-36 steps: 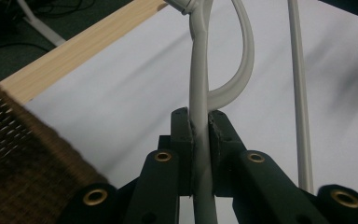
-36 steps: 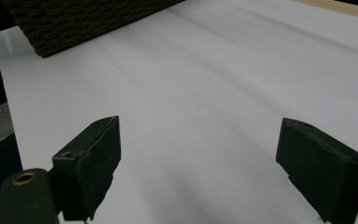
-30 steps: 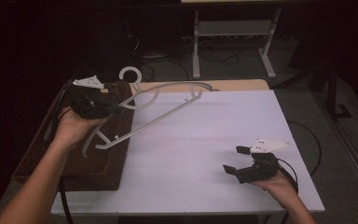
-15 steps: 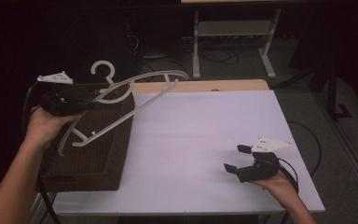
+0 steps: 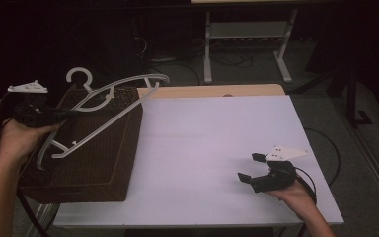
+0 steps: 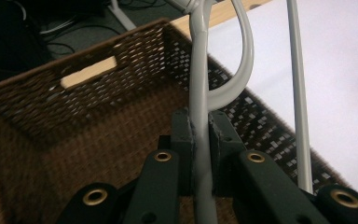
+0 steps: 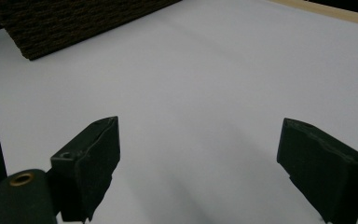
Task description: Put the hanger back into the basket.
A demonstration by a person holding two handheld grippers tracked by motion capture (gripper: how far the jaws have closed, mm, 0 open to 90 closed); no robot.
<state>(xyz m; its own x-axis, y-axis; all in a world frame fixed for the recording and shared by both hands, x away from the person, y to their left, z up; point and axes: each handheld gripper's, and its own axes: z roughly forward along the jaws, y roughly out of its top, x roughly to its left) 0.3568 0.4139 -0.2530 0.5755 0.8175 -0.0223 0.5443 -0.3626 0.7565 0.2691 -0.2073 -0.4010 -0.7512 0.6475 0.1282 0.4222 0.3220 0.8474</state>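
A pale grey clothes hanger point(image 5: 106, 101) hangs tilted over a dark brown woven basket point(image 5: 98, 163) at the table's left. My left gripper point(image 5: 61, 114) is shut on the hanger's lower arm, above the basket's left side. In the left gripper view the hanger's rod point(image 6: 198, 126) runs straight up between the closed jaws, with the basket's inside point(image 6: 74, 126) below. My right gripper point(image 5: 249, 168) rests open near the table's front right, nothing between its fingers point(image 7: 93, 158).
The white table top point(image 5: 212, 138) spreads between basket and right gripper, with a wooden strip point(image 5: 212, 91) along its far edge. A metal rack point(image 5: 246, 37) and cables stand on the dark floor beyond.
My left gripper has carried the hanger leftward and held it over the basket. The basket now shows raised sides. The right gripper has stayed still.
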